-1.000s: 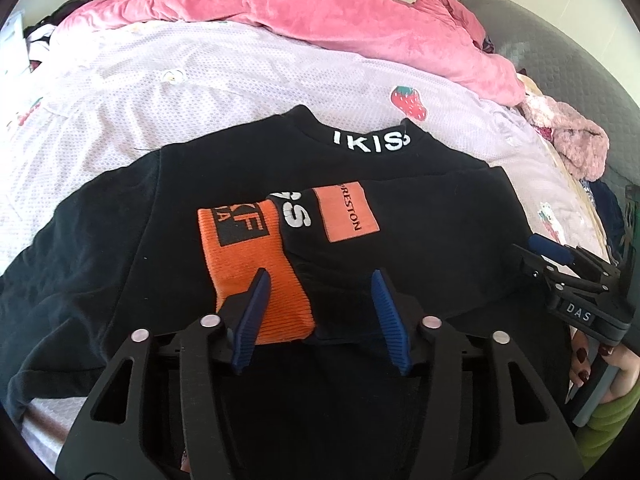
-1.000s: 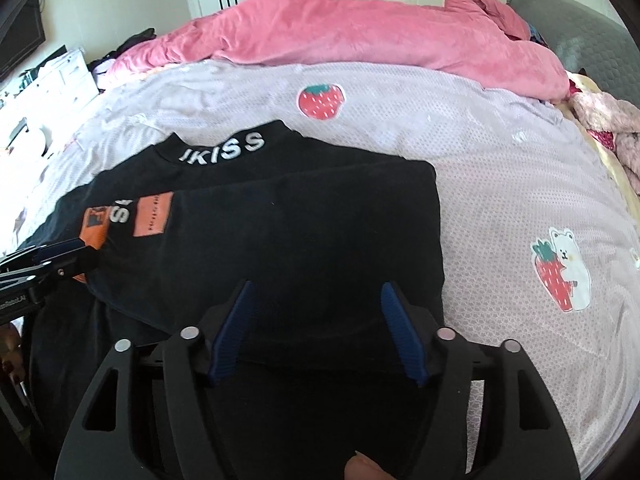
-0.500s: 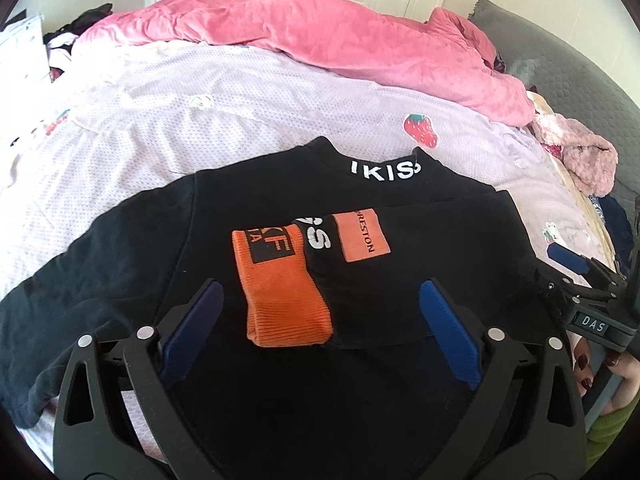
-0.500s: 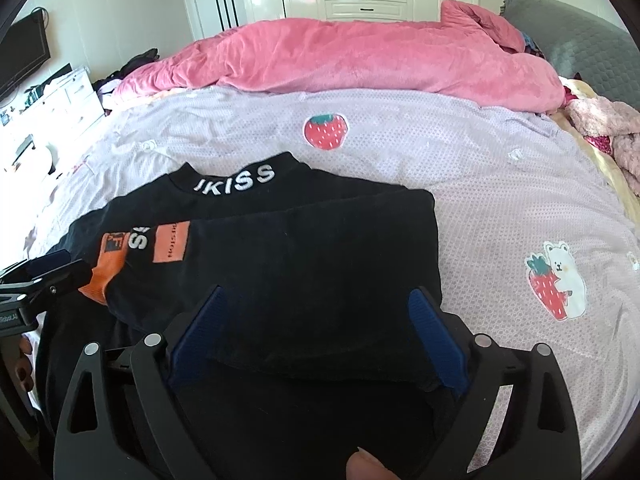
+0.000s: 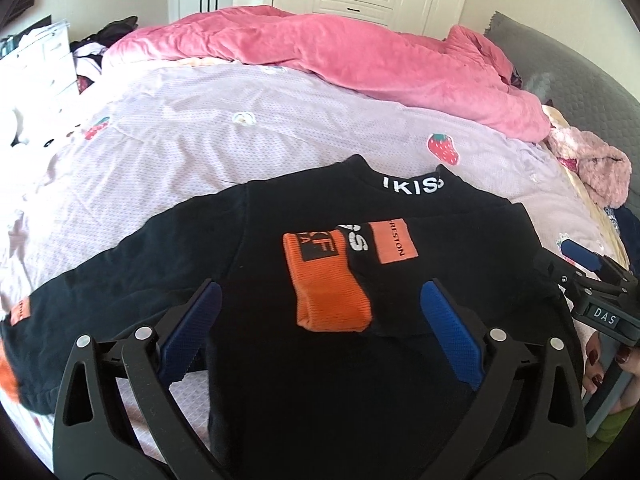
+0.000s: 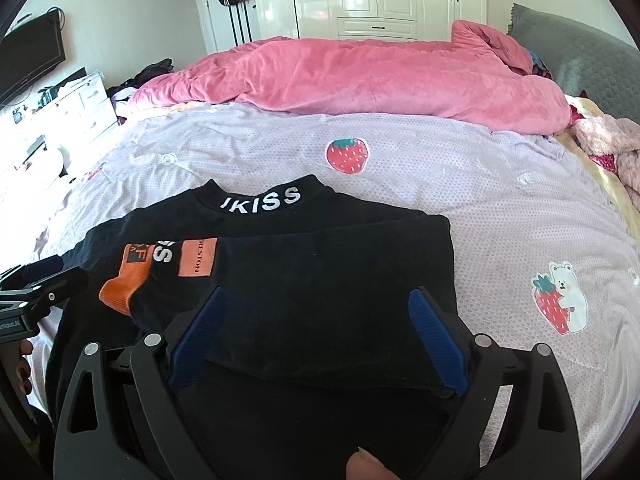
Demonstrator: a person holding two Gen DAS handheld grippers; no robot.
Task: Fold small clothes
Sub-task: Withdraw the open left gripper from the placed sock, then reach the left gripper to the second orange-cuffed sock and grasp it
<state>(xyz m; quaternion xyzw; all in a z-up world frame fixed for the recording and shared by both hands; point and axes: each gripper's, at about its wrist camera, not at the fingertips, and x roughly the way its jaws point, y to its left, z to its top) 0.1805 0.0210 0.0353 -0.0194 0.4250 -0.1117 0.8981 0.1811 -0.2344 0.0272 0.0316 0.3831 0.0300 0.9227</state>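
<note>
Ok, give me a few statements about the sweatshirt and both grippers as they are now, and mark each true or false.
1. The black sweatshirt lies on the strawberry-print bedsheet. True.
2. Both sleeves are folded in. False: only the sleeve with the orange cuff lies across the chest; the other sleeve is spread out sideways.
3. The left gripper is shut on the orange cuff. False: its jaws have just been opening and now stand wide, clear of the cloth.
4. The right gripper is open over the folded side. True.
5. The pink duvet covers the sweatshirt. False: it is bunched at the far side of the bed.
</note>
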